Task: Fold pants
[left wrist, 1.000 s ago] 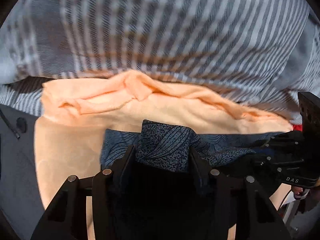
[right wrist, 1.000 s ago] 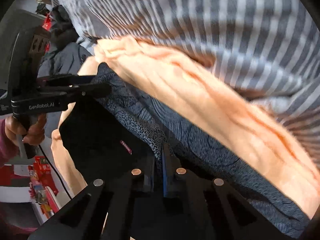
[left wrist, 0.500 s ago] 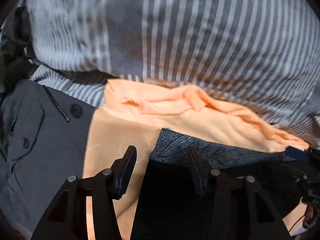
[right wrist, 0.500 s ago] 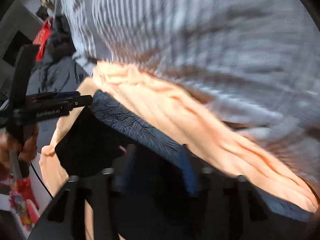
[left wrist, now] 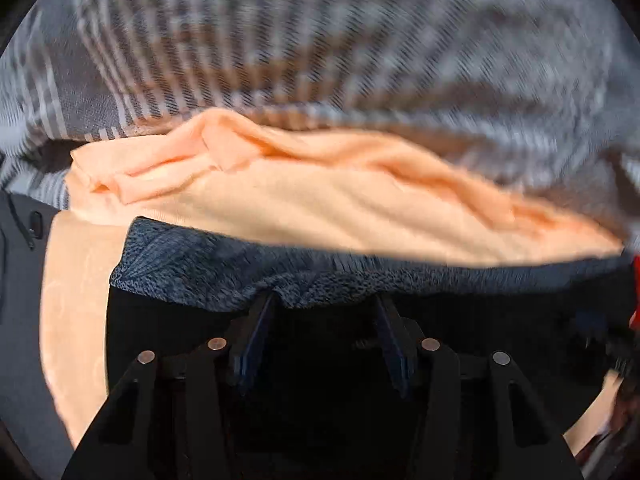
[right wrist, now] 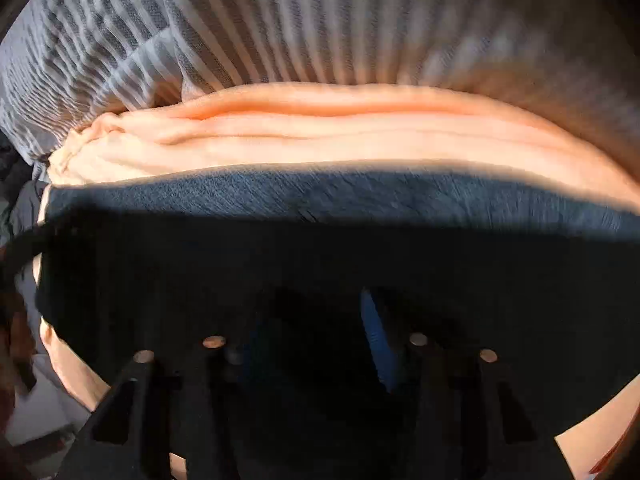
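The pants are black with a dark blue patterned band along their far edge. They lie flat on a peach cloth. My left gripper points down over the band's edge with its fingers apart, and no cloth is pinched. In the right wrist view the band runs straight across, with black cloth below it. My right gripper hangs over that black cloth. Its jaws are closing but stand apart, and the blue pad shows bare. Cloth lies under the gap, not clamped.
Grey-and-white striped bedding fills the far side, also in the right wrist view. The peach cloth is folded in ridges beyond the pants. A grey garment lies at the left edge. Both views are motion-blurred.
The right gripper, shut on the pants' edge a second ago, has let go and swung round square to the band. The patterned cloth bunched between the left fingers now lies flat.
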Motion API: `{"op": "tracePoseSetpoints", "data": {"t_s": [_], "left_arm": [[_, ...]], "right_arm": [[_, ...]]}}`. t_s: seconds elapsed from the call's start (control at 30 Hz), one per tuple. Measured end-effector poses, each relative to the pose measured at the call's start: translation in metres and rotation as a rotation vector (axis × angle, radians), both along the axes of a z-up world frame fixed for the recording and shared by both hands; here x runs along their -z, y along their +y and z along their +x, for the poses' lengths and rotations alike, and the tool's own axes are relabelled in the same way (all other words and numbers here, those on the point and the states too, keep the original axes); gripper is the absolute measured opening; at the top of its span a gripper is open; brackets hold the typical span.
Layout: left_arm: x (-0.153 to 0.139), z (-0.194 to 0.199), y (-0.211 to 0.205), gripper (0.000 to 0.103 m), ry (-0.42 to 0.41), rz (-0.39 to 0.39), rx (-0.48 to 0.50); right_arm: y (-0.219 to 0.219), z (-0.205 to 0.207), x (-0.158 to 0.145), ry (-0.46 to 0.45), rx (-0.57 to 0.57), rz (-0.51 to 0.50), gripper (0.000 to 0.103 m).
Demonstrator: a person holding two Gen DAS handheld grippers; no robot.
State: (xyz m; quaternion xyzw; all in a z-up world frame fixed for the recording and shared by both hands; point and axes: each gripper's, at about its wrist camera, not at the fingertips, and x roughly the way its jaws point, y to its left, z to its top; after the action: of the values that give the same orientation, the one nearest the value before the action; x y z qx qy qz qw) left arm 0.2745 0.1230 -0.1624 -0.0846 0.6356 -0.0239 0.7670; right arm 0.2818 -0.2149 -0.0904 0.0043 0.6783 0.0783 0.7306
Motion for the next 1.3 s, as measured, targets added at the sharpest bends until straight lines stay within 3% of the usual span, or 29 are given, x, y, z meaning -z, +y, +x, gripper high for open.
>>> {"op": "tracePoseSetpoints", "data": {"t_s": [0.03,0.1,0.17,0.23,0.33,0.4,0.47,0.6,0.67,0.77,0.83,0.93,1.03,1.27,1.3], "left_arm": [[-0.004,0.006,0.004,0.053,0.000,0.003,-0.006],[-0.017,0.014,0.013,0.054,-0.022,0.133,-0.037],[-0.032,0.014,0.036,0.054,-0.020,0.070,-0.109],[-0.044,0.006,0.044,0.054,-0.013,0.056,-0.122],[-0.054,-0.014,0.022,0.054,-0.005,0.128,-0.022],[-0.052,-0.031,-0.001,0.054,0.019,0.108,0.027],[-0.048,-0.045,-0.026,0.070,0.041,0.064,0.048],[-0.042,-0.062,-0.085,0.071,0.053,0.010,0.099],[-0.036,-0.063,-0.114,0.071,0.059,-0.009,0.127],[-0.018,-0.064,-0.147,0.071,0.079,0.023,0.161],[-0.005,-0.068,-0.157,0.071,0.094,0.089,0.159],[-0.004,-0.071,-0.167,0.074,0.076,0.137,0.164],[-0.001,-0.069,-0.176,0.074,0.086,0.169,0.152],[0.001,-0.061,-0.204,0.074,0.105,0.238,0.118],[-0.001,-0.060,-0.208,0.074,0.106,0.241,0.116]], "right_arm": [[-0.003,-0.005,-0.003,-0.016,-0.008,0.011,0.047],[-0.005,-0.012,-0.004,-0.007,-0.024,0.006,0.047],[-0.004,-0.015,-0.006,-0.002,-0.040,-0.010,0.047],[-0.004,-0.015,-0.007,0.005,-0.025,-0.009,0.047],[-0.010,-0.019,-0.016,0.005,0.040,0.035,0.048],[-0.020,-0.027,-0.026,-0.010,0.076,0.065,0.048],[-0.035,-0.039,-0.038,-0.035,0.119,0.088,0.049],[-0.107,-0.062,-0.060,-0.089,0.310,0.095,0.049],[-0.170,-0.072,-0.070,-0.116,0.481,0.084,0.049],[-0.253,-0.091,-0.077,-0.137,0.719,0.102,0.049],[-0.310,-0.107,-0.082,-0.183,0.873,0.117,0.049],[-0.362,-0.112,-0.087,-0.239,0.958,0.149,0.049],[-0.394,-0.107,-0.083,-0.260,0.965,0.199,0.049],[-0.436,-0.092,-0.069,-0.261,0.974,0.264,0.051],[-0.437,-0.088,-0.069,-0.261,0.962,0.275,0.045]]}}
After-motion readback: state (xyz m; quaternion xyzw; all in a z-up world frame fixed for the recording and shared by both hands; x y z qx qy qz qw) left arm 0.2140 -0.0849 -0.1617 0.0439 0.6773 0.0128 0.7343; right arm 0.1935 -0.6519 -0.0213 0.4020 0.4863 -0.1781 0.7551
